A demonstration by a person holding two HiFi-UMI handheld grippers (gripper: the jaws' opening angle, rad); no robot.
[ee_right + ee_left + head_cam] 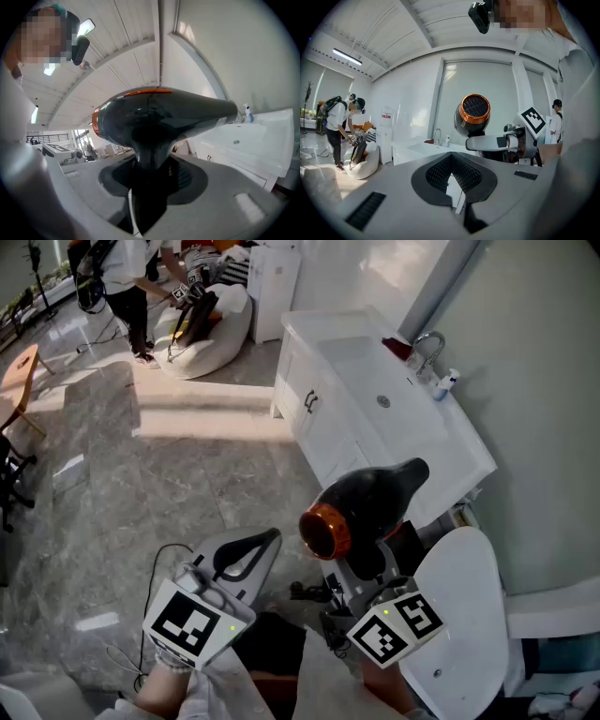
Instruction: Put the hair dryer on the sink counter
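The hair dryer is black with an orange ring at its rear end. It hangs in the air in front of the white sink counter, nozzle towards the counter. My right gripper is shut on its handle from below. In the right gripper view the dryer's body fills the middle, and its handle runs down between the jaws of the right gripper. My left gripper is to the left, lower, shut and holding nothing. The left gripper view shows the left gripper below the dryer.
On the counter's far edge are a chrome faucet, a small bottle and a red item. A white rounded fixture is close on my right. A cable lies on the floor. A person bends by a beanbag far back.
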